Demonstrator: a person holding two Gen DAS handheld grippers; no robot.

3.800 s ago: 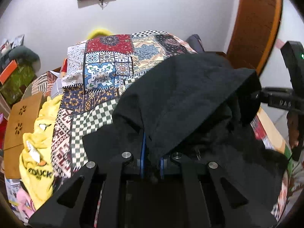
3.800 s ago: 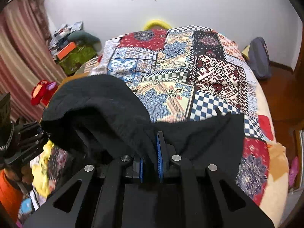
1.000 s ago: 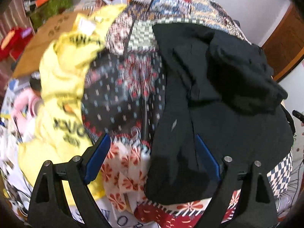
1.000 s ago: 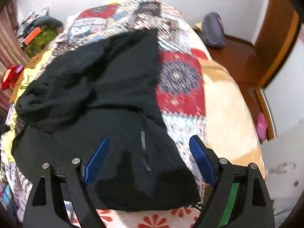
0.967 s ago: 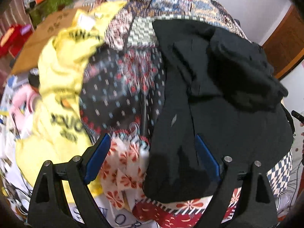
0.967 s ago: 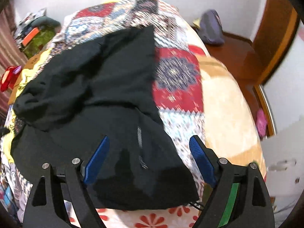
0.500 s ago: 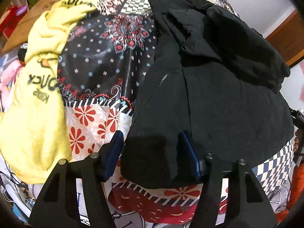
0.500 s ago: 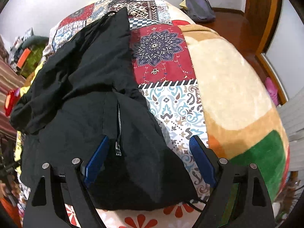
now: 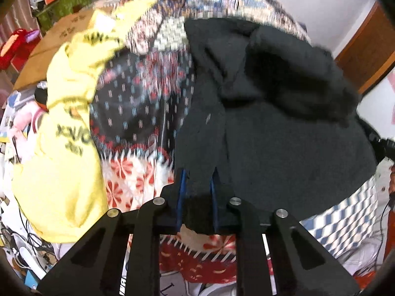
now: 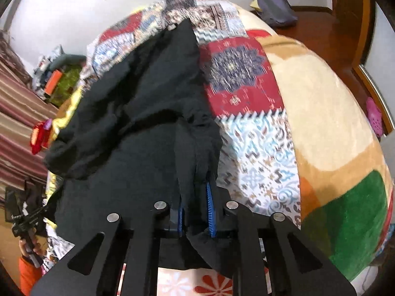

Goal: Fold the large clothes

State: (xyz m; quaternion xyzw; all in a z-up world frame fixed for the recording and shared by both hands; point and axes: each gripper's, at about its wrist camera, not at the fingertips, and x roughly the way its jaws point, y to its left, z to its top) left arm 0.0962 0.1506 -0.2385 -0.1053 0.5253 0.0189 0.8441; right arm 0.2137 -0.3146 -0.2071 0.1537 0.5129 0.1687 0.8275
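Note:
A large black garment [image 9: 284, 128] lies partly folded on a patchwork bedspread [image 9: 138, 103]; its upper part is bunched toward the far side. My left gripper [image 9: 196, 187] is shut on the garment's near left hem corner. In the right wrist view the same black garment [image 10: 138, 113] spreads to the left, and my right gripper [image 10: 195, 197] is shut on its near right hem corner. Both corners are pinched between blue pads near the bed's front edge.
A yellow printed garment [image 9: 64, 128] lies left of the black one. A cardboard box [image 9: 56, 39] and clutter stand beyond it. The bedspread [image 10: 308, 113] runs right to its edge, with a wooden floor, a grey bag [image 10: 274, 5] and pink shoe [image 10: 375, 116] beyond.
Both grippers went from open, hovering over the near hem, to closed on the two hem corners. The views are blurred with motion.

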